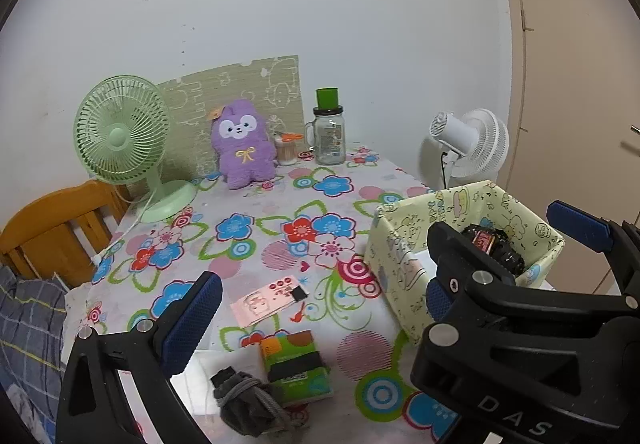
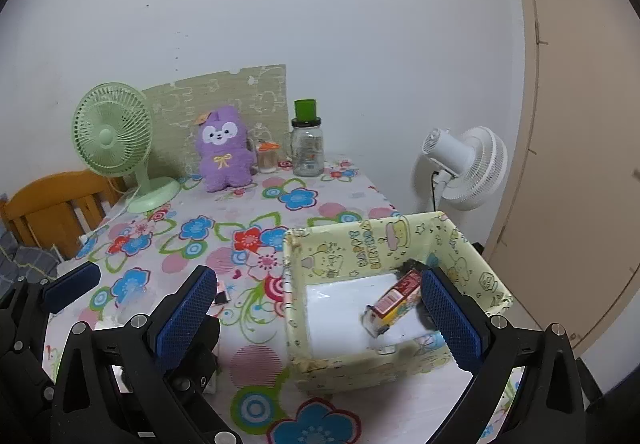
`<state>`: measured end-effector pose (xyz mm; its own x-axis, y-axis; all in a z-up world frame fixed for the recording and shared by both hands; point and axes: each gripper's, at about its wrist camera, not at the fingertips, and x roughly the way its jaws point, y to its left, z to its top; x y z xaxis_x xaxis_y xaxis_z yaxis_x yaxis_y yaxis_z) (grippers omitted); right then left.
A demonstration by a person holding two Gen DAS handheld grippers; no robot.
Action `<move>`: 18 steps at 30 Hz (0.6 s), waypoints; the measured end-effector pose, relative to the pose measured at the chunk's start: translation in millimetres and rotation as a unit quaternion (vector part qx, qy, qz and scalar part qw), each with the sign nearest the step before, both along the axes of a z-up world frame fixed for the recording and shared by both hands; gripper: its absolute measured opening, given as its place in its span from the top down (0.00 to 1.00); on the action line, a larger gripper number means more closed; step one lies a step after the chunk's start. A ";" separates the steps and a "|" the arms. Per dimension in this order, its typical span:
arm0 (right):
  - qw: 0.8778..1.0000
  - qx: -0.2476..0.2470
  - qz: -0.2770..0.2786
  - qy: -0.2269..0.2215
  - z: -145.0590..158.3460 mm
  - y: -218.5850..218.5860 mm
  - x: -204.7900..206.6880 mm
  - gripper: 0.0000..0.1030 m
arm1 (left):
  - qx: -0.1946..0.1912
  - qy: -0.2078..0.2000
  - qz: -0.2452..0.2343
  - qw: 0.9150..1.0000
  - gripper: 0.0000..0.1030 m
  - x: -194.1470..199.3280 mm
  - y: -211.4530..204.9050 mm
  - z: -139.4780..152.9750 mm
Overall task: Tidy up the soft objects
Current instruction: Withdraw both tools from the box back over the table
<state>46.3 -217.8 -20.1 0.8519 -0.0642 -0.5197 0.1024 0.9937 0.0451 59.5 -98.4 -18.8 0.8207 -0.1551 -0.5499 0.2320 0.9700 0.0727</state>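
Two fans [image 2: 110, 136], one purple plush [image 2: 222, 150], one box [image 2: 360, 360].

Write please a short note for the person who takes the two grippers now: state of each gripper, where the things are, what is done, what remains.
Left gripper: open, empty.
Right gripper: open wide, empty, at the yellow box.
In the box: a red packet and a dark item, hard to identify.
On the table near you: grey cloth bundle, green packet, pink card.
Purple plush stands at the far edge by the green fan.
Left, probably: the bundle, perhaps the plush, into the box.
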 end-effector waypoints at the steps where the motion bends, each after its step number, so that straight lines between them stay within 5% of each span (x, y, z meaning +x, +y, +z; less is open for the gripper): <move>1: 1.000 0.000 0.002 -0.001 0.0 2.7 -0.5 0.00 | 0.000 0.000 0.001 1.000 0.00 -1.1 2.2 -0.1; 18: 0.999 -0.012 0.048 -0.004 -2.7 44.6 -2.3 0.00 | -0.006 0.005 0.032 0.999 0.00 -6.4 43.1 -6.7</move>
<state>44.0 -173.2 -22.8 0.8589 0.0049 -0.5121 0.0069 0.9998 0.0211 53.1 -55.4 -25.5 0.8233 -0.1090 -0.5571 0.1696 0.9838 0.0580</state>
